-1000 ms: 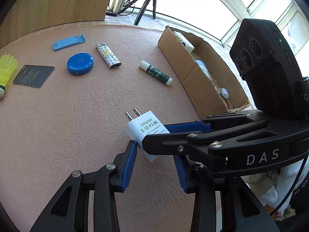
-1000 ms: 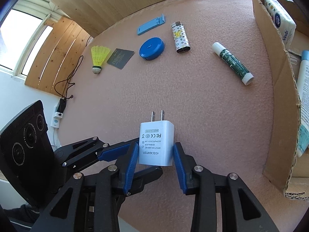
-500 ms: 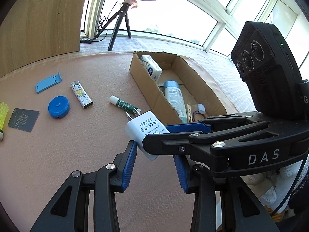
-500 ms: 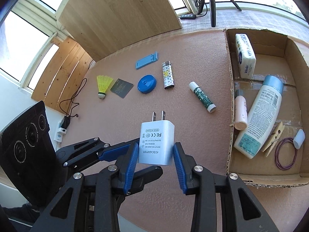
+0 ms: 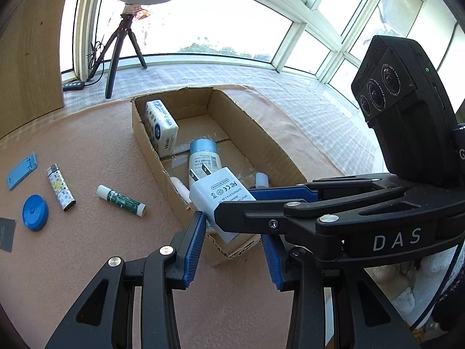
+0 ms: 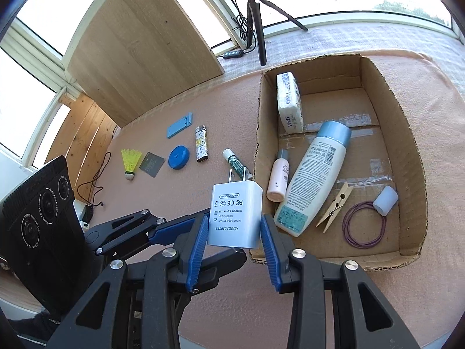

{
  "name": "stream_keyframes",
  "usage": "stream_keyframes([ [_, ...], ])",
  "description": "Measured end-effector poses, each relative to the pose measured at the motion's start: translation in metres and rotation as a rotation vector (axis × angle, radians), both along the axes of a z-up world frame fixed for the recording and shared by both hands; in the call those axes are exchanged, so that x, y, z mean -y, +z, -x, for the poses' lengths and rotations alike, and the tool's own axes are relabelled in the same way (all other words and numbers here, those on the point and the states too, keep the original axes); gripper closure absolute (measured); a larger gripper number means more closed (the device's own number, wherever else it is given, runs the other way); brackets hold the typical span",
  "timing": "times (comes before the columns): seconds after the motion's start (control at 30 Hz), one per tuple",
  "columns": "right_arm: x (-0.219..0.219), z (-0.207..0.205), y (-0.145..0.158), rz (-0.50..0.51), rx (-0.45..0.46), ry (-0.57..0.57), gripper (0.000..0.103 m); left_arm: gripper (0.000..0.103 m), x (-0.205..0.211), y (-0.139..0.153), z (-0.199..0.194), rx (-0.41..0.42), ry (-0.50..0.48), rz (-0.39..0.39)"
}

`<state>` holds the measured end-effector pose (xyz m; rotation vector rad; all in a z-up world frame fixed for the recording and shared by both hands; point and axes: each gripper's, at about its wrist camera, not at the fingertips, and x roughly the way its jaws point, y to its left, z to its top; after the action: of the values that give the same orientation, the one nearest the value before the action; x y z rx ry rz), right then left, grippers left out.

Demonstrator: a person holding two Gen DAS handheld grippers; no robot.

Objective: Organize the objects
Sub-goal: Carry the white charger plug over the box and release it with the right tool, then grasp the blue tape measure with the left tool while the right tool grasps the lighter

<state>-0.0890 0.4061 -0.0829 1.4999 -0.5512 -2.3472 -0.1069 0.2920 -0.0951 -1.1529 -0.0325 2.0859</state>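
A white AC adapter [image 6: 235, 212] with its prongs pointing away hangs in the air beside the near left corner of the open cardboard box [image 6: 412, 157]. My right gripper [image 6: 234, 219] is shut on its two narrow sides. My left gripper [image 5: 232, 232] comes in from the left and is closed around the adapter's [image 5: 216, 192] lower end. One blue pad [image 5: 197, 232] lies against it; the other is partly hidden behind the right gripper's finger. The box [image 5: 145, 145] holds a tissue pack [image 6: 289, 104], a lotion bottle [image 6: 314, 174], a small pink bottle [image 6: 277, 177], a clothespin [image 6: 335, 203] and a purple band [image 6: 364, 224].
On the pink mat left of the box lie a glue stick [image 5: 120, 199], a lighter [image 5: 61, 187], a blue tape measure [image 5: 35, 212], a blue stand [image 5: 21, 170], a yellow shuttlecock [image 6: 130, 163] and a dark card [image 6: 151, 160]. A tripod [image 6: 255, 14] stands behind the box; a wooden board [image 6: 139, 58] leans at the far left.
Both grippers have risen and moved toward the box together with the adapter between them. The box's inside has come fully into view; the loose items on the mat have slid away to the left.
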Motion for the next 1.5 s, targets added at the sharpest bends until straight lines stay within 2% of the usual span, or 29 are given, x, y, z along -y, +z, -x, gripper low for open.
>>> stream_keyframes([
  [0.33,-0.043,0.001,0.002,-0.041,-0.019,-0.072,0.066,0.062,-0.051,-0.002,0.015,-0.014,-0.072,0.0],
  [0.37,-0.045,0.001,0.003,-0.053,-0.029,-0.08,0.064,0.057,-0.054,-0.002,0.015,-0.018,-0.078,0.003],
  [0.43,-0.05,-0.001,0.006,-0.07,-0.057,-0.117,0.044,0.046,-0.059,-0.002,0.015,-0.025,-0.069,0.027],
  [0.5,-0.056,-0.004,0.008,-0.083,-0.084,-0.16,0.037,0.044,-0.06,-0.003,0.015,-0.023,-0.07,0.027],
  [0.77,-0.05,-0.004,0.006,-0.106,-0.085,-0.166,0.037,0.044,-0.052,-0.005,0.016,-0.016,-0.061,0.034],
  [0.97,-0.043,-0.006,0.004,-0.055,-0.089,-0.178,0.037,0.044,-0.029,-0.004,0.018,-0.001,-0.018,0.037],
  [1.1,-0.037,-0.008,0.014,-0.083,-0.15,-0.18,0.037,0.044,-0.002,0.002,0.022,0.003,0.024,0.044],
  [1.2,-0.033,-0.003,0.022,-0.067,-0.184,-0.168,0.037,0.044,0.022,0.011,0.029,0.001,0.055,0.047],
  [1.37,-0.018,0.012,0.034,-0.062,-0.206,-0.14,0.037,0.044,0.064,0.037,0.042,-0.048,0.13,0.065],
  [1.5,0.005,0.027,0.047,-0.123,-0.217,-0.075,0.037,0.044,0.099,0.064,0.061,-0.114,0.186,0.112],
])
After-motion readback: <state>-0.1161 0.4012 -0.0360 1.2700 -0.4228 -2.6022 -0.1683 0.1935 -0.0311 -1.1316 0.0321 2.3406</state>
